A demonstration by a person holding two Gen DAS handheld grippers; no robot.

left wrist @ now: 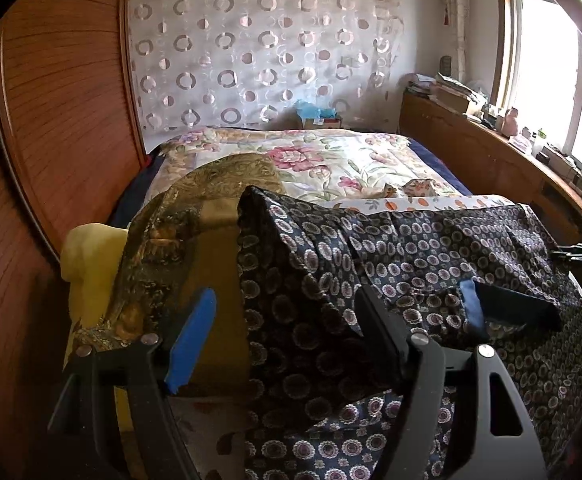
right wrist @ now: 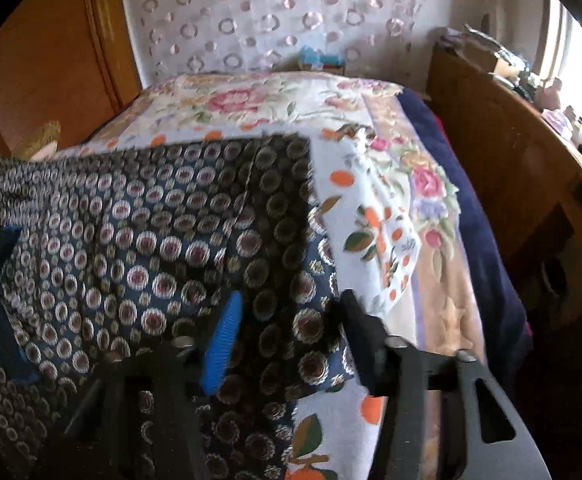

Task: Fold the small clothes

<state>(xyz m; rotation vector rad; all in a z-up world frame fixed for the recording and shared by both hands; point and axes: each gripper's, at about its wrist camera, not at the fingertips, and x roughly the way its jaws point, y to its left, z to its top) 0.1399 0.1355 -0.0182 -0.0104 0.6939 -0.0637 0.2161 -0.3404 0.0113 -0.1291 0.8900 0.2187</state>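
A dark navy garment [left wrist: 411,248] printed with round medallions lies spread on the bed, on top of a white cloth with orange fruit print [right wrist: 371,220]. My left gripper [left wrist: 287,320] stands open over the garment's left edge, its blue pad [left wrist: 195,332] over gold fabric and its black finger [left wrist: 375,320] over the navy cloth. My right gripper [right wrist: 291,320] straddles the navy garment [right wrist: 131,220] at its right corner, with cloth lying between jaws that do not pinch it. The right gripper [left wrist: 491,316] also shows in the left wrist view, low over the garment.
An olive-gold paisley fabric [left wrist: 211,184] and a yellow cushion [left wrist: 87,264] lie left of the garment. The floral bedspread [left wrist: 311,152] stretches behind. A wooden wardrobe [left wrist: 71,100] stands left, and a wooden ledge [left wrist: 471,140] with clutter runs under the window on the right.
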